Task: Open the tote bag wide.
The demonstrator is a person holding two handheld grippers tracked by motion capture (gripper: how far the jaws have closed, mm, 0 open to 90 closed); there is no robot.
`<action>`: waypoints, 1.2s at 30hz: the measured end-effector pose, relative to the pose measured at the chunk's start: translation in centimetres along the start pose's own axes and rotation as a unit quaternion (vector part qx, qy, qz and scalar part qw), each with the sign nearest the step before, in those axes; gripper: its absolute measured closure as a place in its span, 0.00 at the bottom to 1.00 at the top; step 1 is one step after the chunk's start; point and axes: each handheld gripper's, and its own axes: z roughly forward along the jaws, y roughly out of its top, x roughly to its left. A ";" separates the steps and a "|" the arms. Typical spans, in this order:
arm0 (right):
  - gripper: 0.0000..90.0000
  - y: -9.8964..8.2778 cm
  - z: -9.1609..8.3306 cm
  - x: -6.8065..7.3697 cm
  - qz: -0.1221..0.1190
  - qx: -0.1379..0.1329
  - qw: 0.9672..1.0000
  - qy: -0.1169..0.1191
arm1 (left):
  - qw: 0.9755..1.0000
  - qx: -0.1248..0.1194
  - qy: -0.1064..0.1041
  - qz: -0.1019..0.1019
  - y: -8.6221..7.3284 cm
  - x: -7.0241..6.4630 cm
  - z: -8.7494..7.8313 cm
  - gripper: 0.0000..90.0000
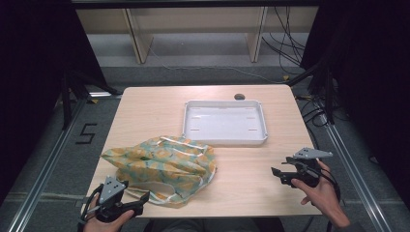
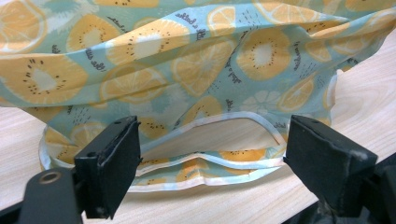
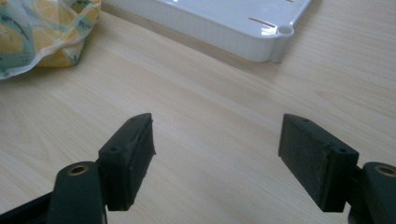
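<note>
So there's a fabric bag [image 1: 162,166] with an orange-slice print on pale teal lying crumpled on the wooden table [image 1: 246,169], and I'm using it as the reference for everything else. It's sitting on the near-left part of the tabletop, with its white-edged handle loops [image 1: 159,193] trailing toward the person's edge.

The left gripper [image 1: 142,197] is hovering right at the bag's near edge, by those handle loops. In the left gripper view the bag [image 2: 187,60] is taking up most of the background, and the loops [image 2: 210,144] are lying flat on the wood just past the gripper [image 2: 205,149]. Its jaws are standing wide apart, released, with nothing pinched between them; I can't tell if either pad is brushing the fabric.

The right gripper [image 1: 275,173] is hanging well off to the bag's right, over bare wood, with the person's right hand [image 1: 323,192] wrapped round its grip. Also released: in the right gripper view the two black jaws of the gripper [image 3: 215,140] are spread wide, with plain tabletop between them, and the bag [image 3: 42,32] is peeking in at the upper left corner.

Beyond the bag, further from the person and a bit right, a white tray [image 1: 225,140] is sitting flat, near the bag's far corner but not touching it.
</note>
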 end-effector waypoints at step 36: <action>0.18 3.3 2.4 7.1 -0.070 -0.053 0.989 0.118 | 1.000 0.008 0.008 -0.004 -0.1 -0.7 -0.4 0.19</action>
